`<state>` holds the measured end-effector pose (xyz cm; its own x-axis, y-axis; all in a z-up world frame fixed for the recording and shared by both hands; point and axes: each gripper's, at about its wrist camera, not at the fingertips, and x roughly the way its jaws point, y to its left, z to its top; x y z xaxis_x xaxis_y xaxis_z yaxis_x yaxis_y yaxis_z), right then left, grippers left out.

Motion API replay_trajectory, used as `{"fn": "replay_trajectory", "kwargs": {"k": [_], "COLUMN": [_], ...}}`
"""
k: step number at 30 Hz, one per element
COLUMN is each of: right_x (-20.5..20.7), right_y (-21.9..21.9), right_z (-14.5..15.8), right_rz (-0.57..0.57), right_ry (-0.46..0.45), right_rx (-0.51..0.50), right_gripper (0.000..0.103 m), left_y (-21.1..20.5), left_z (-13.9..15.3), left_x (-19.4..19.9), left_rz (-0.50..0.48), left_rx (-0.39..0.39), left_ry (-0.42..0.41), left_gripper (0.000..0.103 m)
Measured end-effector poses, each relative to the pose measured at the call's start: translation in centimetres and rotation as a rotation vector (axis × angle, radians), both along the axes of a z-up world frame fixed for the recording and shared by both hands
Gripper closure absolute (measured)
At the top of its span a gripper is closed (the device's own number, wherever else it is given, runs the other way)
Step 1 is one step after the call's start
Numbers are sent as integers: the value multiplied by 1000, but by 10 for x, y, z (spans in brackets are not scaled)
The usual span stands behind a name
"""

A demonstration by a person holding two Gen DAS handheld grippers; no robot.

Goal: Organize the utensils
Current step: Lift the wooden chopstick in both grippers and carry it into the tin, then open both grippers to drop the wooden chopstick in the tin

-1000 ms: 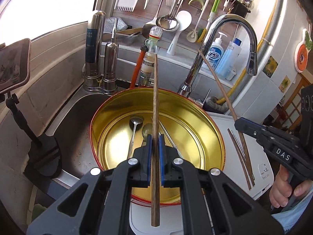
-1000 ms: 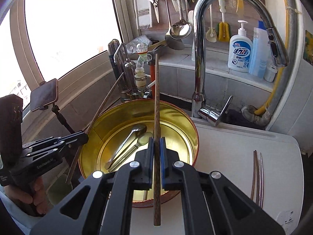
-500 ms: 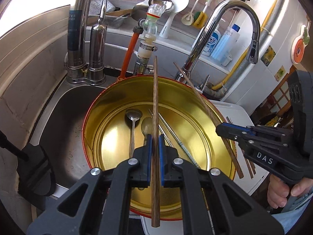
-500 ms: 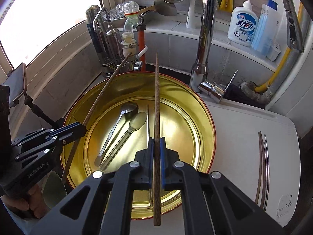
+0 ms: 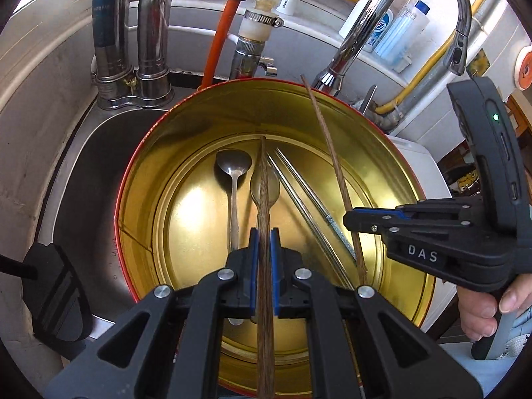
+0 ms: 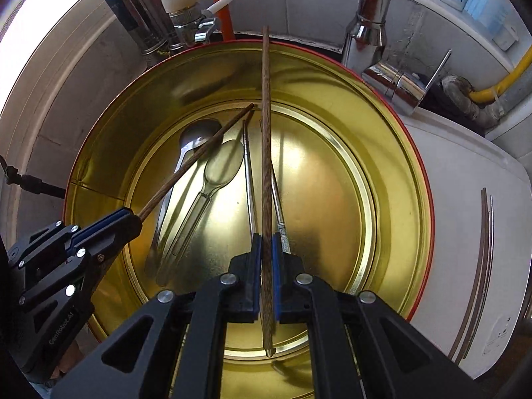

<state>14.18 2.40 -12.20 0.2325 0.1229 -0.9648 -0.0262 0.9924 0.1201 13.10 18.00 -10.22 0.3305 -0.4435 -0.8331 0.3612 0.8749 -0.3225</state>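
The round gold tin (image 6: 392, 153) sits in the sink, spoons and metal chopsticks on its floor. Above it, left gripper (image 5: 264, 252) and right gripper (image 6: 265, 256) each pinch one wooden chopstick (image 6: 265, 133) mid-shaft; these look light, stiff and smooth, likely to pivot unless gripped centrally.

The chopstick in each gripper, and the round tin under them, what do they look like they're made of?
Both chopsticks look like dark, matte wood: brown streaky grain shows. The tin looks like thin sheet metal with a glossy gold inside and red outside; it mirrors light sharply.
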Motion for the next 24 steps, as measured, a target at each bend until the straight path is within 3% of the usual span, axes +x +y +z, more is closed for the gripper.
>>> {"fn": "replay_trajectory", "kwargs": {"k": [7,12,19,22,23,24], "right_x": [-3,-1,-5,-8,-10,-11], "right_y": [6,5,7,9,10,9], "right_z": [0,1,-7,-2,2,8], "right_rz": [43,114,118,133,130,128], "right_ry": [24,54,95,79,58,33], "right_rx": [42,10,37,4,-24,-53], "right_gripper": [96,96,96,95,83,61], "left_y": [-3,4,-1,-2,-2,-1], "left_z": [-1,1,0,3,6,9], "left_x": [3,5,4,0,-1,-3], "left_rz": [-1,30,26,34,38,40], "left_rx": [10,6,17,48,62,69], "left_ry": [-5,-24,-28,-50,-63,-76], "left_gripper": [96,96,96,93,85,76]}}
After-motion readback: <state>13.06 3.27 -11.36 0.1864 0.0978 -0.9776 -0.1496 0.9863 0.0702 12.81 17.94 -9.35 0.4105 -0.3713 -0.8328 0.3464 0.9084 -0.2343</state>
